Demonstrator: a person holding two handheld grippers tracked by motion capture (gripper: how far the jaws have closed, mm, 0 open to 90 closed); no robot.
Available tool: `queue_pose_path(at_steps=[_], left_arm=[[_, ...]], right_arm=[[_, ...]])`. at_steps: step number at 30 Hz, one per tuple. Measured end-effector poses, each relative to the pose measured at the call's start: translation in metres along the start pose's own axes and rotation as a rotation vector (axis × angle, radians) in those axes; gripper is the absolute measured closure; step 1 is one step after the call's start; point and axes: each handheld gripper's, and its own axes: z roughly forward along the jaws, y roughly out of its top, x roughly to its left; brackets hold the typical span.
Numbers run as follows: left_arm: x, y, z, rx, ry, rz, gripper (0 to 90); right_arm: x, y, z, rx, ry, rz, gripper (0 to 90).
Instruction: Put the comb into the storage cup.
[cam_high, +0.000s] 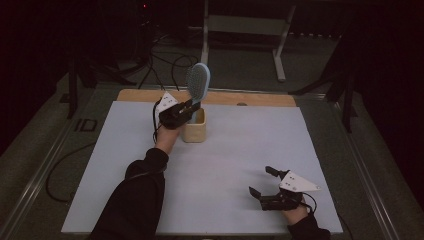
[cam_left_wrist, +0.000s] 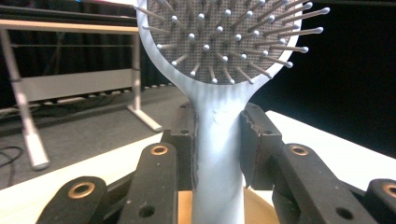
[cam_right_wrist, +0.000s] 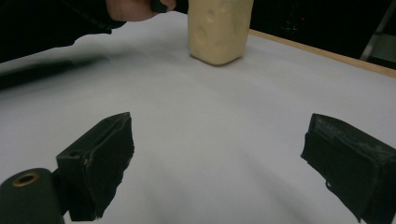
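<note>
Tongs (cam_left_wrist: 218, 140) of left hand clamp hairbrush (cam_left_wrist: 219, 84) handle.

1. One hairbrush (cam_high: 198, 80) here, pale blue, a single one, its bristled head up in the high view.
2. One cream holder cup (cam_high: 194, 131), and it's the only container on the surface (cam_high: 235, 165).
3. Two tongs in play: the left tongs (cam_high: 189, 109) at the brush handle, the right tongs (cam_high: 264, 181) down near the front edge.
4. Two hands, one behind each tool, both with dark sleeves.
5. One white sheet covers the surface, with one wooden strip along its far edge.
6. One metal frame (cam_high: 245, 30) stands on the floor beyond.
</note>
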Motion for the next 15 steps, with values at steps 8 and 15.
queue_pose_path(at_steps=[8,15], left_arm=[[0.0013,-0.0008,0.0008,0.025,0.011,-0.006,69.2],[-0.0003,-0.0025,0.0032,0.047,0.001,-0.005,69.1]], right_arm=[[0.0,0.0001,0.0,-0.001,-0.001,-0.001,8.3],[0.0,0.0001,0.0001,0.0,0.001,0.0,8.3]])
